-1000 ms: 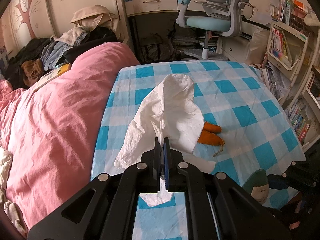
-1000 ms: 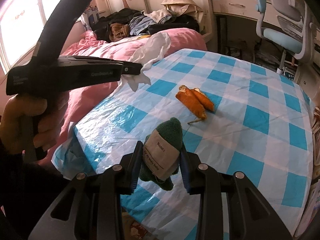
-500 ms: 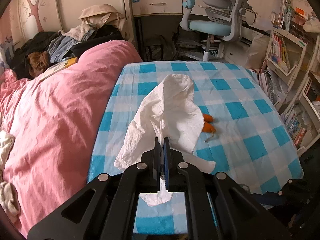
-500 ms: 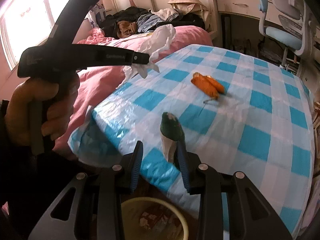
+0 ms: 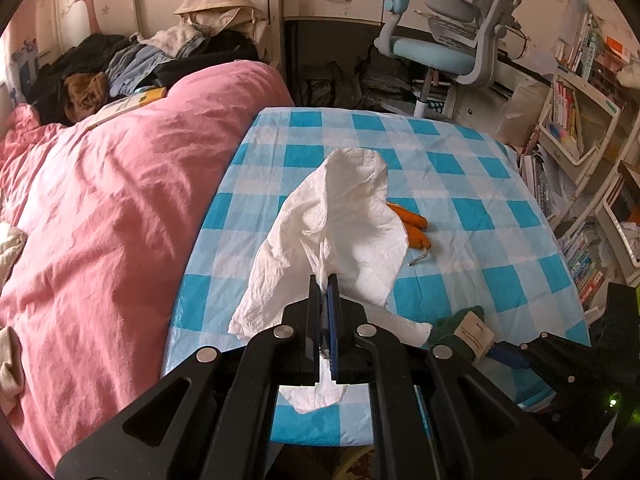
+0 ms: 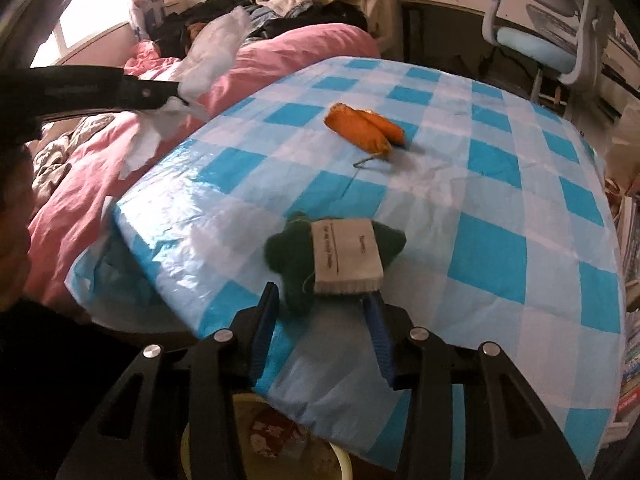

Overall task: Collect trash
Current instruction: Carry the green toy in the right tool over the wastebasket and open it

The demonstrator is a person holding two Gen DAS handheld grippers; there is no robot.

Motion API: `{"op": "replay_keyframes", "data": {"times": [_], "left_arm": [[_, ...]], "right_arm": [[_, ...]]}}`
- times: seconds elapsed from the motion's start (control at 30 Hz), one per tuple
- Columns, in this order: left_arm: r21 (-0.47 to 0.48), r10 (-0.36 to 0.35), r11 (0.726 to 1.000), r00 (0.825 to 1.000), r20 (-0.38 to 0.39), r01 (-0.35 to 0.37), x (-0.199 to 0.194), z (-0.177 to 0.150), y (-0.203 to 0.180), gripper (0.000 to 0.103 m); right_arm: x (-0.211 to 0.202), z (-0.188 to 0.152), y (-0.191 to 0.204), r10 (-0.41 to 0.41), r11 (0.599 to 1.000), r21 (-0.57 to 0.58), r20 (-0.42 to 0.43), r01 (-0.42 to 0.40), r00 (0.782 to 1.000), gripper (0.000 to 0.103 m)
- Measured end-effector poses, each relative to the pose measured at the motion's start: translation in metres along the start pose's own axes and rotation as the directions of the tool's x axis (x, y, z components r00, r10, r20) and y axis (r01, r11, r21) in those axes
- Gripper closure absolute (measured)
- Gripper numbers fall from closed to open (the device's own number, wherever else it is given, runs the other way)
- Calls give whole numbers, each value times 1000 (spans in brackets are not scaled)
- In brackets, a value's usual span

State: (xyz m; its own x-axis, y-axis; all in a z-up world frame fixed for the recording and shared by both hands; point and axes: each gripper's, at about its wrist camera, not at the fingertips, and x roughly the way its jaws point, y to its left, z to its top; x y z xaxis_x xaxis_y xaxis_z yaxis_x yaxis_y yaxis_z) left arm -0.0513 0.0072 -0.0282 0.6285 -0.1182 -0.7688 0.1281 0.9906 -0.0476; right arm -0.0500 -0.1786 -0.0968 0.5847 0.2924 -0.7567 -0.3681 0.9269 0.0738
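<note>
Pinching a white tissue (image 5: pixel 340 232), the left gripper (image 5: pixel 325 292) is pressed tight on it, holding it above the table edge. The right gripper (image 6: pixel 320 304) is spreading, its blue pads clear of a green felt piece (image 6: pixel 332 252) with a paper tag, which lies on the cloth just ahead of them. Further in lie two orange peels (image 6: pixel 366 128). A blue-and-white checked cloth (image 6: pixel 500 216) covers the table; a yellow bin (image 6: pixel 260 436) sits under its near edge. Beyond: a pink duvet (image 5: pixel 112 208), piled clothes, a desk, an office chair (image 5: pixel 452 36), bookshelves.
</note>
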Motion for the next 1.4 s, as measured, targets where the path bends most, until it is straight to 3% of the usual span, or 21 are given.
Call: {"op": "replay_keyframes", "data": {"times": [0.2, 0.27, 0.3, 0.33, 0.4, 0.53, 0.63, 0.7, 0.8, 1.23, 1.4], "left_arm": [[9, -6, 1000, 1000, 2, 6, 0, 1, -4, 99], [8, -6, 1000, 1000, 1, 6, 0, 2, -4, 99], [3, -8, 1000, 1000, 1, 8, 0, 2, -4, 99], [3, -8, 1000, 1000, 0, 8, 0, 1, -4, 99], [3, -10, 1000, 1000, 0, 10, 0, 1, -6, 99], [18, -13, 1000, 1000, -1, 13, 0, 1, -9, 99], [26, -14, 1000, 1000, -4, 14, 2, 1, -10, 99], [31, -14, 999, 1000, -7, 15, 3, 1, -12, 99], [35, -15, 999, 1000, -8, 15, 4, 2, -12, 99], [28, 5, 1000, 1000, -4, -5, -1, -6, -14, 99], [45, 11, 999, 1000, -3, -11, -8, -21, -20, 99]], "right_arm": [[2, 0, -9, 29, 998, 54, 28, -30, 999, 60], [1, 1, -14, 98, 989, 109, 33, -101, 995, 60], [1, 1, -17, 144, 978, 147, 36, -148, 989, 56], [1, 0, -21, 186, 965, 179, 39, -190, 982, 43], [0, 0, -25, 231, 944, 228, 58, -238, 971, 33], [2, 2, -29, 230, 927, 284, 87, -246, 969, 33], [5, 4, -34, 214, 911, 337, 103, -237, 971, 43], [7, 4, -36, 207, 908, 350, 105, -231, 973, 60], [6, 5, -35, 199, 914, 337, 109, -225, 974, 69], [-38, 0, -17, 248, 940, 206, 140, -273, 959, 72], [-48, -17, 4, 291, 945, 137, 70, -298, 954, 72]]}}
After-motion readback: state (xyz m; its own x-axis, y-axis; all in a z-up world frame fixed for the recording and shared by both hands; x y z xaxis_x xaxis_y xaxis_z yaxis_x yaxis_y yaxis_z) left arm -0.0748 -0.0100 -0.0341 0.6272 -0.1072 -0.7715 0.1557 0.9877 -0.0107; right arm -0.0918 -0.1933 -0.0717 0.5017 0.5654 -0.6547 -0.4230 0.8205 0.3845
